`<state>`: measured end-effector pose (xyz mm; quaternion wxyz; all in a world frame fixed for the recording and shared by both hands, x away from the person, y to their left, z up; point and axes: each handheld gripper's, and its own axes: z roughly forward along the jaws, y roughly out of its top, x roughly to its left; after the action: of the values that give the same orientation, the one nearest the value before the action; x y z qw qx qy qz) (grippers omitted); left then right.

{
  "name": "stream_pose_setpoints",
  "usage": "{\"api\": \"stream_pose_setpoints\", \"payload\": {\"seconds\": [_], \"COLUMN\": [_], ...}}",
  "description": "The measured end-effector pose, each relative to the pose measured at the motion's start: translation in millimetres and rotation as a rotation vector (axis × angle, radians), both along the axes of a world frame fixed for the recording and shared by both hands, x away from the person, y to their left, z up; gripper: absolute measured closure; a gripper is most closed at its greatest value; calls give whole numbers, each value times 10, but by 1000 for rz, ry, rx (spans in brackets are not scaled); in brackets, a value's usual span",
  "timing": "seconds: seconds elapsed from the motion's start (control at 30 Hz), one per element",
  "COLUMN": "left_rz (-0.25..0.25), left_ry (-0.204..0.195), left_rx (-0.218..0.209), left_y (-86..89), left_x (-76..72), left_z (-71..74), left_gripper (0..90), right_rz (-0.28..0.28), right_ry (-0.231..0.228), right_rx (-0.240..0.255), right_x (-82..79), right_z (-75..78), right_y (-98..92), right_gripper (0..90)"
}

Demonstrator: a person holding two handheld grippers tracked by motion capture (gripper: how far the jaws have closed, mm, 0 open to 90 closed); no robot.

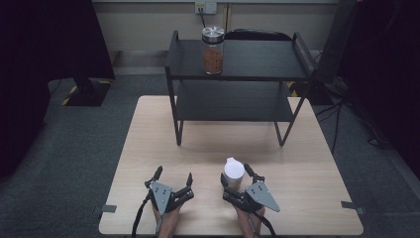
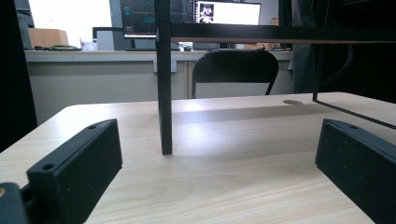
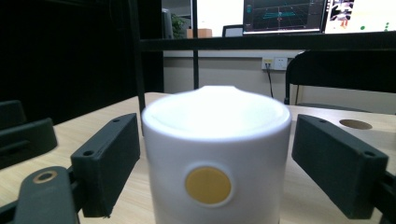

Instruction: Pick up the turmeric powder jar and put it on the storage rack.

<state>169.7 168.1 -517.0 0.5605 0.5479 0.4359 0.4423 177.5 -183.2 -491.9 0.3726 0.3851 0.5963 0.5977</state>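
White cup [image 3: 215,154] between right tool [image 3: 215,158] jaws.

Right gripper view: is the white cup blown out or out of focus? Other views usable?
Right gripper view: white cup overexposed, its rim soft, yellow dot readable; right gripper jaws sharp. Left gripper view: crisp, monitors glaring. High view: dim corners, rack casts a soft shadow on the table.

rack [image 1: 237,59]: black, two shelves | jar [image 1: 213,49]: top shelf | table [image 1: 148,148]: wood

no readable text, labels, brands or numbers anywhere
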Motion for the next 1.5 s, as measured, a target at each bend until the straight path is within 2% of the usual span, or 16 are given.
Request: {"api": "stream_pose_setpoints", "payload": {"seconds": [0.2,0.33,0.67,1.03,1.23,1.5], "left_rz": [6,6,6,5,5,3], "left_ry": [0,0,0,0,0,0], "left_rx": [0,0,0,0,0,0], "left_y": [-10,-9,-9,-9,-9,-5], "left_x": [-2,-2,-2,-2,-2,-1], "left_z": [0,1,0,1,1,0], "left_gripper": [1,1,1,1,1,1], "right_rz": [25,19,23,28,39,58], "right_ry": [24,34,46,59,65,67], "right_rx": [6,9,-13,-14,-34,-19], "right_x": [42,42,45,47,59,72], "right_z": [11,25,79,116,171,272], "right_y": [-13,-16,-30,-58,-71,-135], "right_gripper": [241,287,295,297,298,298]}}
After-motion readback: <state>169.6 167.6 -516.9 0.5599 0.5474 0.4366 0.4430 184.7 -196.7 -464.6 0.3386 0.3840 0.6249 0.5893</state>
